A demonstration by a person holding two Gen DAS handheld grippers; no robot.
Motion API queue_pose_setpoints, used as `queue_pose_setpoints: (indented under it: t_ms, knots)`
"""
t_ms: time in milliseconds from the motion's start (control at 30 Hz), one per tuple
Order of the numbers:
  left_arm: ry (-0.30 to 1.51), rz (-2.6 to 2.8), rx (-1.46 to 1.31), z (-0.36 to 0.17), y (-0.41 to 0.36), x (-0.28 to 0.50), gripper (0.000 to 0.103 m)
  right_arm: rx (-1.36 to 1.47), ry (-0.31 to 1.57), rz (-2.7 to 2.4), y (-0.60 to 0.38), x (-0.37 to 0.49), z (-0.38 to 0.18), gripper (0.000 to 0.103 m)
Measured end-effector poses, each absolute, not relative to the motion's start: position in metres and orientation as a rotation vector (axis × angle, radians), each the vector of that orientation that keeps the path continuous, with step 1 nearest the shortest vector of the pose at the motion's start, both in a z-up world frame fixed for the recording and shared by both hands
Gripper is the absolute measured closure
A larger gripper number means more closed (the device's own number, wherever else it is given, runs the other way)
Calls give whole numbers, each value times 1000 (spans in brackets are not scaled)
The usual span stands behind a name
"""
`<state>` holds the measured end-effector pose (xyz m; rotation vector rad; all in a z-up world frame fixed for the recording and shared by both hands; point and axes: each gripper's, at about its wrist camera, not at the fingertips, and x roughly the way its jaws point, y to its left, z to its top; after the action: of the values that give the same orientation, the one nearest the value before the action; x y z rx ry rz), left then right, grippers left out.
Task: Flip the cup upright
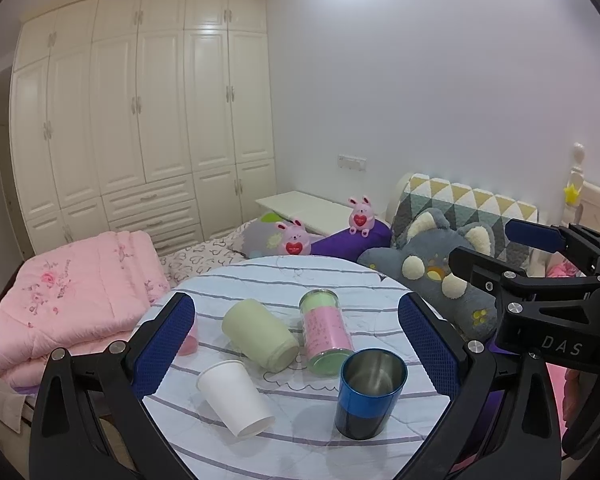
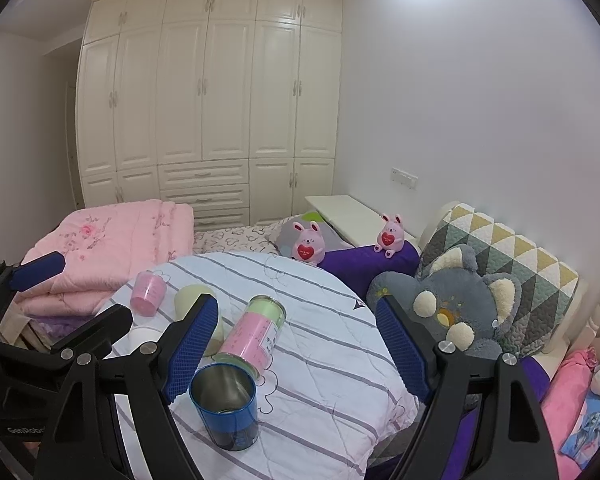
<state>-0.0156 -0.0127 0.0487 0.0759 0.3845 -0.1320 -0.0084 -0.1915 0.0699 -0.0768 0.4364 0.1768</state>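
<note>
A blue metal cup [image 1: 369, 392] stands upright on the round striped table [image 1: 300, 280]; it also shows in the right wrist view [image 2: 225, 404]. A white paper cup [image 1: 236, 396], a pale green cup [image 1: 260, 334] and a pink-and-green glass tumbler [image 1: 326, 332] lie on their sides. A small pink cup [image 2: 148, 293] stands mouth down at the far left. My left gripper [image 1: 296, 340] is open above the cups, holding nothing. My right gripper [image 2: 296, 344] is open and empty, above the table's right half; the tumbler [image 2: 254, 332] lies just beyond its left finger.
A folded pink quilt [image 1: 76, 300] lies on the bed to the left. A grey plush cushion [image 1: 444, 272], a purple pillow [image 1: 352, 240] and pink plush rabbits [image 1: 362, 216] sit behind the table. White wardrobes [image 1: 140, 120] fill the far wall.
</note>
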Motion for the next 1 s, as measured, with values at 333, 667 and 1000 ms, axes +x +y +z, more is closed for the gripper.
queue_pose_setpoints:
  t_ms: [333, 667, 1000]
  knots:
    - [374, -147, 65, 49, -13, -19, 0, -76, 444, 176, -192, -10, 72, 21]
    - [380, -156, 53, 48, -11, -18, 0, -79, 445, 166, -192, -9, 73, 21]
    - [381, -155, 57, 48, -12, -18, 0, -81, 449, 159, -191, -9, 74, 21]
